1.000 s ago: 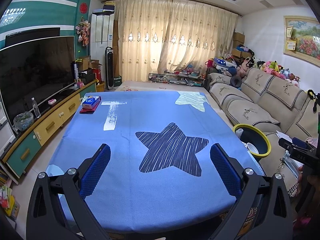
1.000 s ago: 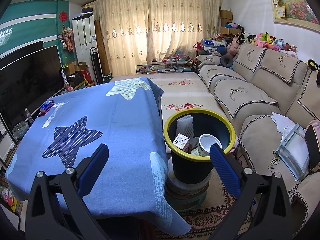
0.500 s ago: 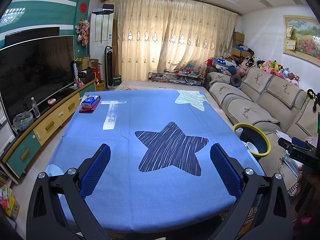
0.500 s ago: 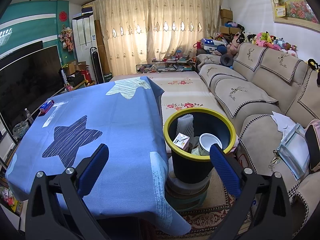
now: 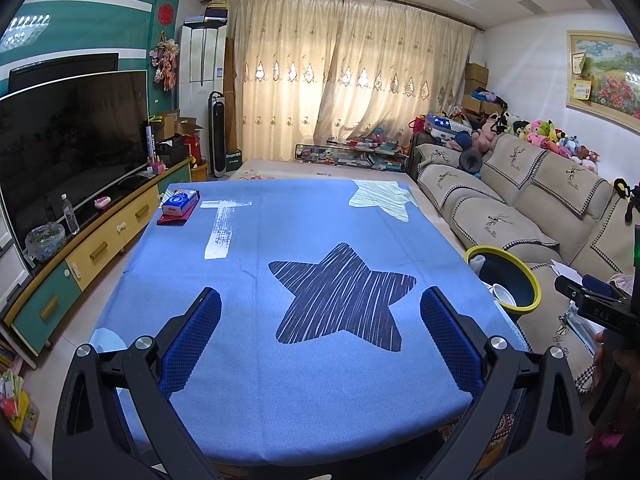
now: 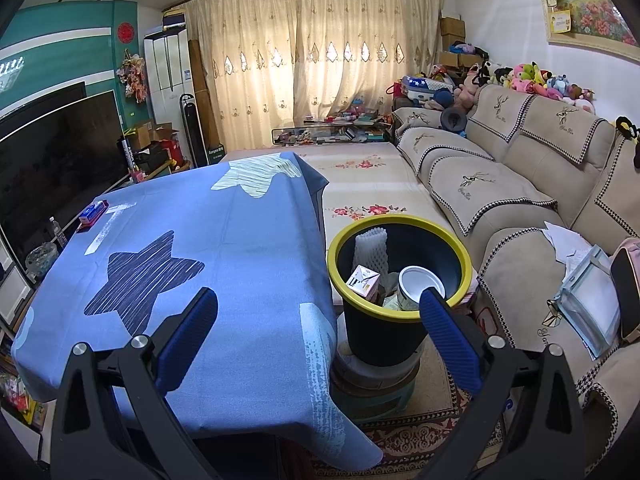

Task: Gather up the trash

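Left hand-held gripper (image 5: 320,320) spread wide, nothing between blue pads – held over near edge of surface (image 5: 280,400) draped in blue star-print cloth. Tissue box (image 5: 180,202) at far left corner of surface. Right hand-held gripper (image 6: 318,322) also spread wide, empty – aimed at gap between surface and sofa (image 6: 500,184). Trash bin (image 6: 400,236), dark with yellow rim, stands on low stool just beside surface edge; inside: white foam net (image 6: 370,248), small carton (image 6: 363,280), white cup (image 6: 421,282).
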Demonstrator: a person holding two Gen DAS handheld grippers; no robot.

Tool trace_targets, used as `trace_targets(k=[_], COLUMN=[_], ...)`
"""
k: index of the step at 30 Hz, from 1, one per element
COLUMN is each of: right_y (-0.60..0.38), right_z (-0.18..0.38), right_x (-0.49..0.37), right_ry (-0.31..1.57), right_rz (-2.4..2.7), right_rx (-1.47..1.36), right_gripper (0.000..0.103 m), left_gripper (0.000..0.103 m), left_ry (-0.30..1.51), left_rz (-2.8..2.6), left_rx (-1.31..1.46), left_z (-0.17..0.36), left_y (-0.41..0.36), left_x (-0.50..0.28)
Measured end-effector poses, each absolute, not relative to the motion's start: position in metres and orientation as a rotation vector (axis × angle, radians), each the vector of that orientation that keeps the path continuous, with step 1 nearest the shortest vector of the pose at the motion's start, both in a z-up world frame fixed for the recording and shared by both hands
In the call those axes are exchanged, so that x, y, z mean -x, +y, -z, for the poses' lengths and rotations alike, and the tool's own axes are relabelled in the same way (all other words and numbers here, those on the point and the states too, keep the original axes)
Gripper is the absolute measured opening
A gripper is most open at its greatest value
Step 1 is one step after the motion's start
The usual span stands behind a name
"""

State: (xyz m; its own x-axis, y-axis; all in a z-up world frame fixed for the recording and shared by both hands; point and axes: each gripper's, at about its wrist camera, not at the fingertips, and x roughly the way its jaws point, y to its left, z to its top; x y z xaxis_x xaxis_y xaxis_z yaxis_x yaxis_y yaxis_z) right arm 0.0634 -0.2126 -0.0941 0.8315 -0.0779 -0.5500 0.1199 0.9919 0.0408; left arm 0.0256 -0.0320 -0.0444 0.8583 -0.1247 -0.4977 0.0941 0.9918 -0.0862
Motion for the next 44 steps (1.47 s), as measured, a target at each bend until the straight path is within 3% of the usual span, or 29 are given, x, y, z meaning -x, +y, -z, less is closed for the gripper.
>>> trace_targets(k=[30, 37, 44], right_y=[-0.210, -0.203, -0.173], right_z=[0.100, 0.103, 0.108], right_x=[-0.067, -0.086, -0.158], right_ry=[0.595, 0.615, 0.671], right_rz=[0.098, 0.072, -0.011], right_rx=[-0.072, -0.057, -0.016], right_gripper=[0.096, 0.096, 0.096], left_gripper=[0.098, 0.098, 0.098], left_ry=[0.528, 0.594, 0.687], left_rz=[0.118, 0.104, 0.043], left_rx=[0.085, 0.082, 0.074], left_z=[0.045, 0.055, 0.091], left_y=[-0.028, -0.021, 0.004], left_x=[-0.034, -0.074, -0.163])
